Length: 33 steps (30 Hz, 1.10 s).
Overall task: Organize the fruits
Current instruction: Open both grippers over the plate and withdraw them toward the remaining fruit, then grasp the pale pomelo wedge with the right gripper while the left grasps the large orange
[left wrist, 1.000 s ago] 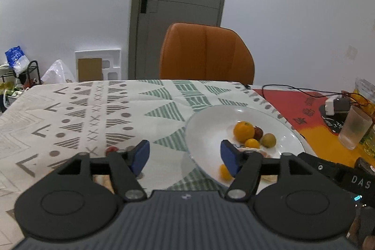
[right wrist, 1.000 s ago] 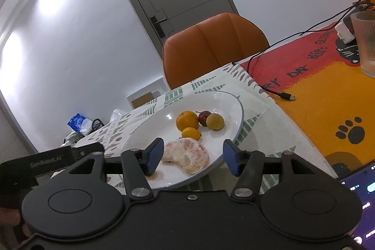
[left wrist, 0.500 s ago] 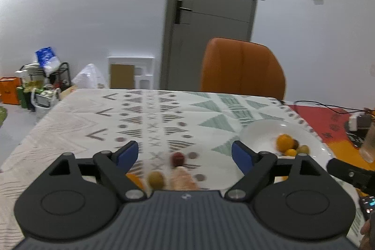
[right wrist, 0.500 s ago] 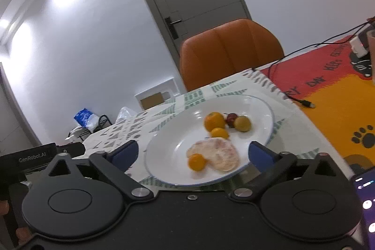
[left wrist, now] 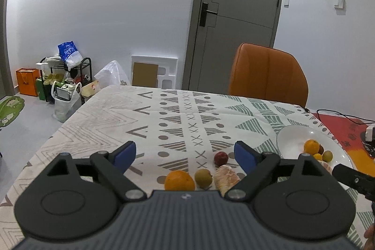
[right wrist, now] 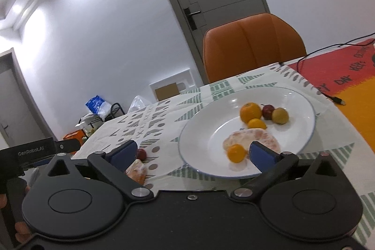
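Note:
In the left wrist view my left gripper (left wrist: 185, 154) is open and empty above the patterned tablecloth. Just below it lie an orange (left wrist: 179, 180), a green-yellow fruit (left wrist: 203, 177), a peeled citrus piece (left wrist: 226, 178) and a small red fruit (left wrist: 220, 158). The white plate (left wrist: 289, 144) stands at the right. In the right wrist view my right gripper (right wrist: 192, 151) is open and empty over the plate's (right wrist: 302, 132) near rim. The plate holds an orange (right wrist: 250, 112), a red fruit (right wrist: 268, 111), a yellow-green fruit (right wrist: 280, 115), two small kumquats (right wrist: 236, 153) and a peeled citrus piece (right wrist: 257, 138).
An orange chair (left wrist: 267, 76) stands behind the table's far edge. A red and orange mat (right wrist: 346, 83) with a black cable (right wrist: 328, 95) lies right of the plate. The left gripper's body (right wrist: 35, 149) shows at the left of the right wrist view.
Both grippers have opened wide. My left gripper has swung left from the plate to the loose fruits on the cloth. My right gripper has pulled back, leaving a kumquat on the plate.

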Tool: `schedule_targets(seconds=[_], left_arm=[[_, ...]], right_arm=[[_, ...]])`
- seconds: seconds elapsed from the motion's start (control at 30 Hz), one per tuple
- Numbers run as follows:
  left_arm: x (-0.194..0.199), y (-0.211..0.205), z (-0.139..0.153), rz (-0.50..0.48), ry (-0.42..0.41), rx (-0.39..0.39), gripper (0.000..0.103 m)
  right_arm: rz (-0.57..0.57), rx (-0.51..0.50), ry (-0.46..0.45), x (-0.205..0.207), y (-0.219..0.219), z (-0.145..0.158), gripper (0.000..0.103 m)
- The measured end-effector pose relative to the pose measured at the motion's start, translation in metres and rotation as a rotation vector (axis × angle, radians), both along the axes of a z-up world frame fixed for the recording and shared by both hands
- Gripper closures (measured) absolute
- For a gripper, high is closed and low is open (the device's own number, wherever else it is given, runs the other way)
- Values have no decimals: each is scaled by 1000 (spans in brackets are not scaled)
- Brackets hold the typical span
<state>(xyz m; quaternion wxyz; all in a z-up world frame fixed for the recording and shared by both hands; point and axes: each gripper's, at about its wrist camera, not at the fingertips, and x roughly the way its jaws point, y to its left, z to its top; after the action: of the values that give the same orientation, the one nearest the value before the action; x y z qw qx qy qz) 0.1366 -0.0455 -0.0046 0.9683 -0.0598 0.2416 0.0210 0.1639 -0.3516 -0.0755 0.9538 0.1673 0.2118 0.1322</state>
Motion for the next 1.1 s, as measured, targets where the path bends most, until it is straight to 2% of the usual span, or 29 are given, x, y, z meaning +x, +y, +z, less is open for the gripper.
schedule_targets(seconds=[0.43,0.63,0.7,0.77,0.97,1.03,1.1], left_arm=[[6,19,-26,-4,53,-58,14],[14,26,-41,-8,78,-102,19],[18,28,-45,-13,84,-116,24],[21,30,-49,-13,94,-134,30],[29,32,-62,-22,118,-192,40],[32,31,-66,-26,126,-199,48],[33,32,-71,-35,135,-226,65]], right_arm=[[103,-54,35,12,40,-2,0],[176,-99,41,17,63,-4,1],[197,-108,48,20,69,-7,6],[214,-114,68,26,75,-10,19],[253,-141,100,35,87,-18,34],[263,-144,113,39,92,-20,39],[279,-155,118,43,96,-21,40]])
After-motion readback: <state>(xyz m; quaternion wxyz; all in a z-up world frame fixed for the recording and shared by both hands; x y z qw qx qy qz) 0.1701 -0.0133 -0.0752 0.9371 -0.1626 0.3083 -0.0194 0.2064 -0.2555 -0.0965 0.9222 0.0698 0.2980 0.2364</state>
